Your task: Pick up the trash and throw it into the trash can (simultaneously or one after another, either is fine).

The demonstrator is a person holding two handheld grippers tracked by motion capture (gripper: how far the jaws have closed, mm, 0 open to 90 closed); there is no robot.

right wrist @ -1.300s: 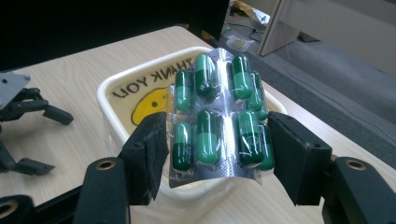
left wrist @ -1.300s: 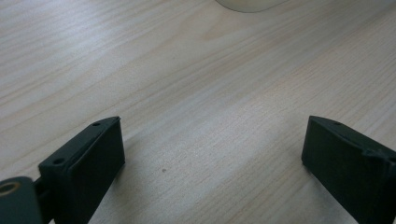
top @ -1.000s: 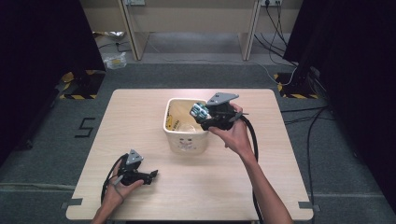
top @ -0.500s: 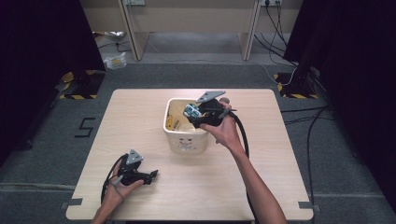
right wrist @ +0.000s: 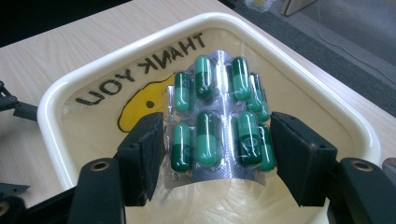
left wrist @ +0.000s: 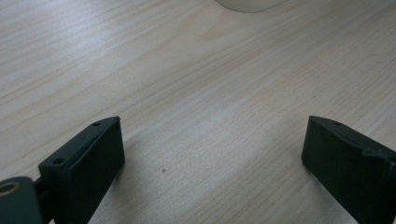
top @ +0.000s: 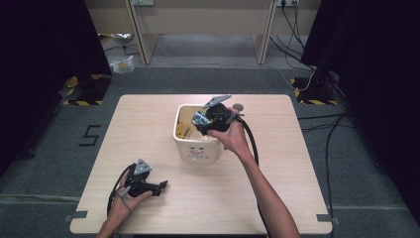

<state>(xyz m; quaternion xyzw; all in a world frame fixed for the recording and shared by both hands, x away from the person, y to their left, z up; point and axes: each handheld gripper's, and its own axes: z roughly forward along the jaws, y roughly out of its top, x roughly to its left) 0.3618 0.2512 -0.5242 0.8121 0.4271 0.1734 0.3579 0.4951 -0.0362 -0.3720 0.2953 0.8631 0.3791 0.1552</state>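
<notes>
Right gripper view: blister pack [right wrist: 217, 119] of green capsules sits between the right tongs [right wrist: 217, 154], over the cream tub [right wrist: 60, 154]; jaws have just been opening, grip uncertain. Left tongs [left wrist: 212, 163] released near the tabletop's [top: 297, 163] front-left corner

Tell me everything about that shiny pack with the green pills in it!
The blister pack is a silvery foil sheet with clear bubbles holding two-tone green capsules, dark and light, in two rows. It looks bent into a curve. It sits between the right gripper's black jaws, above the cream bin, which has a yellow smiley and "THANK YOU" printed inside. Whether the pads press on its edges is hard to tell.
</notes>
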